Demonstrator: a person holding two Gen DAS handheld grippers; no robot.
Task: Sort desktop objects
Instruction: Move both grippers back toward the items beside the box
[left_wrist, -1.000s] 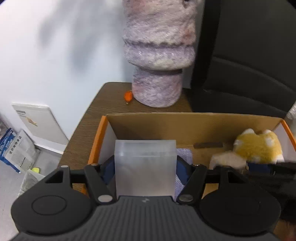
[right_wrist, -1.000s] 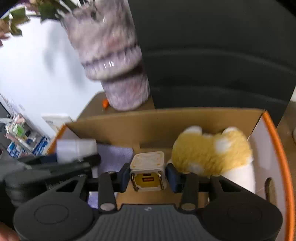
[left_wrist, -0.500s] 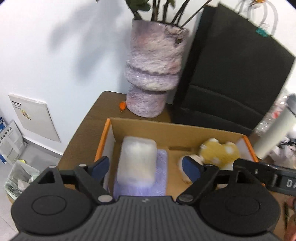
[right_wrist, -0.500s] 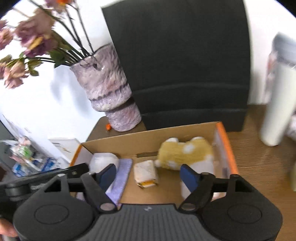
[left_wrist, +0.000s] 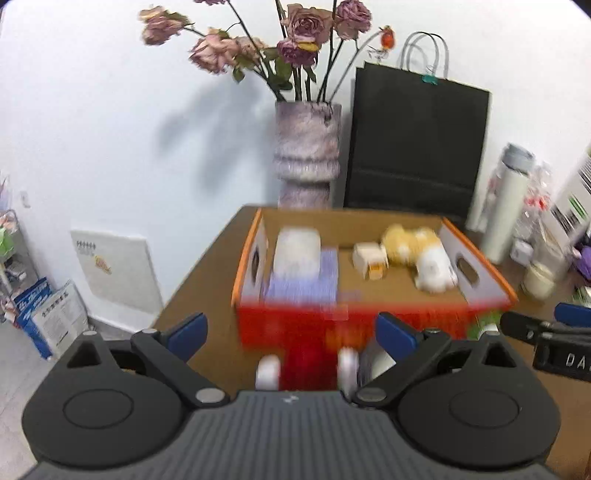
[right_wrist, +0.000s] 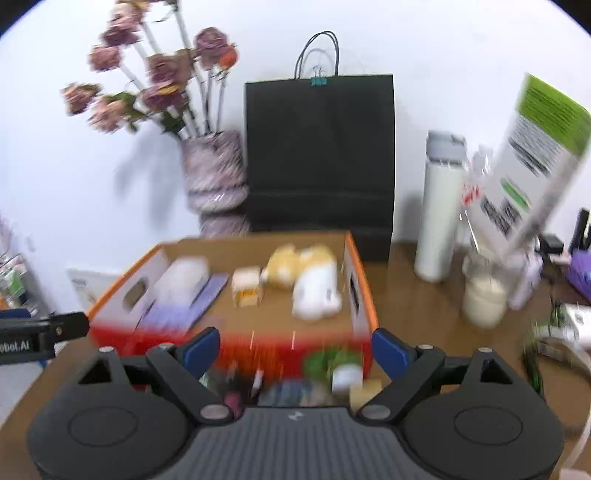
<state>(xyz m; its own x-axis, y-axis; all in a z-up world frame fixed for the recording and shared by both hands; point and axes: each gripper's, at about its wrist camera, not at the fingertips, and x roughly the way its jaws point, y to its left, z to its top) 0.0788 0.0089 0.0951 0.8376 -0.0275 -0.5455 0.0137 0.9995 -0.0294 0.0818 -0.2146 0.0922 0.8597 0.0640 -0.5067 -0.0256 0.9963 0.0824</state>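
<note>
Left wrist view is showing the left gripper (left_wrist: 291, 332) hanging over the near part of the desk (left_wrist: 207, 280), its blue-tipped fingers (left_wrist: 186, 330) spread wide and nothing between the pads; the jaws have just been opening. The cardboard box (left_wrist: 476, 280) with the orange rim and red front is sitting toward the desk's back edge. Inside it, a frosted white block (left_wrist: 297, 251) is resting on a purple cloth (left_wrist: 306, 286) at the box's left end, a small white charger (left_wrist: 369, 258) is lying near the middle, and a yellow and white plush toy (left_wrist: 417, 251) is lying at the right end. A purple vase (left_wrist: 306, 155) of dried roses and a black paper bag (left_wrist: 417, 144) are standing behind the box along the back edge.

The right wrist view is showing the right gripper (right_wrist: 295, 349) likewise gaping and empty, its jaws having just been opening. Blurred small items are lying on the desk just in front of the box, between the fingers but not touched. A white bottle (right_wrist: 437, 218) and a small jar (right_wrist: 484, 299) are standing to the right of the box. Each gripper's tip is appearing at the edge of the other's view.
</note>
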